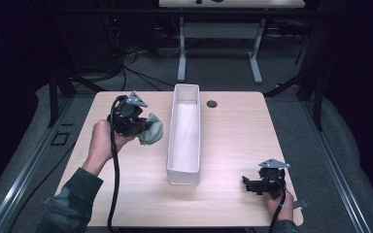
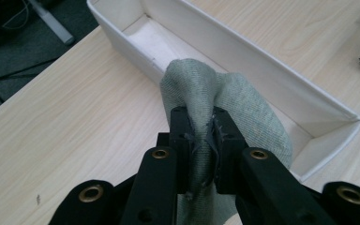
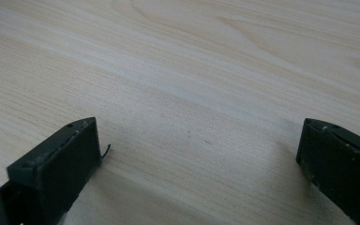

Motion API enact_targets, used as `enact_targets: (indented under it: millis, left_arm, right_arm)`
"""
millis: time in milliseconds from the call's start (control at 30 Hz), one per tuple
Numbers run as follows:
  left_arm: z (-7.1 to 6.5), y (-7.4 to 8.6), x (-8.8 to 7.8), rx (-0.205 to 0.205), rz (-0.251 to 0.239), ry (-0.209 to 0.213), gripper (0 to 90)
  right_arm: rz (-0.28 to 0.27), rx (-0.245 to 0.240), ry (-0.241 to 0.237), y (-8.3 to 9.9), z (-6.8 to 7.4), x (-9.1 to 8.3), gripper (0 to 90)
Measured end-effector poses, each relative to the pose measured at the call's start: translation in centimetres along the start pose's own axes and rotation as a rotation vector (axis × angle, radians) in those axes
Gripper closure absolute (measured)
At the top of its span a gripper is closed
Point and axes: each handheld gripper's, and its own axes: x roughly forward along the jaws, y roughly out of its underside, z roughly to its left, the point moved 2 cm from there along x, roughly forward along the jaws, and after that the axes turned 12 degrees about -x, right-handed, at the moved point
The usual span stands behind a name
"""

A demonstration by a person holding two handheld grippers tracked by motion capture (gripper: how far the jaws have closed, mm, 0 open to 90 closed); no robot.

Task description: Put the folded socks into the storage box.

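A grey-green cloth (image 1: 150, 130) hangs bunched above the left half of the wooden table (image 1: 233, 131), held by my left gripper (image 1: 138, 127). In the left gripper view that gripper (image 2: 201, 126) is shut on a fold of the cloth (image 2: 243, 108), which bulges over the jaws toward the long white tray (image 2: 243, 61). The tray (image 1: 194, 92) lies lengthwise in the table's middle, just right of the cloth, with nothing in it that I can see. My right gripper (image 1: 247, 184) rests low at the table's front right, and its jaws (image 3: 197, 154) stand wide open over bare wood.
A small round grommet (image 1: 211, 104) sits in the tabletop right of the tray's far end. A second desk's legs (image 1: 218, 48) and cables stand on the floor beyond the table. Dark floor rails run along both sides.
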Motion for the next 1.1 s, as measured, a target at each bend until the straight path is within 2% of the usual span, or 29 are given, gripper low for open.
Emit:
enact_targets:
  millis: [67,400,433,1100]
  left_arm:
    - [-0.3,-0.3,0.1,0.015,0.008,0.007,81.4]
    - [-1.7,-1.1,0.6,0.039,0.017,0.039,81.4]
    - [-1.9,-1.1,0.7,0.054,0.028,0.04,81.4]
    - [-4.6,-1.8,2.7,0.091,0.053,0.11,81.4]
  right_arm:
    - [-0.001,0.001,0.002,0.0,0.0,0.0,0.0]
    - [0.0,-0.001,0.0,0.0,0.0,0.0,0.0]
    - [0.0,-0.001,0.0,0.0,0.0,0.0,0.0]
    - [-0.002,-0.001,0.002,0.0,0.0,0.0,0.0]
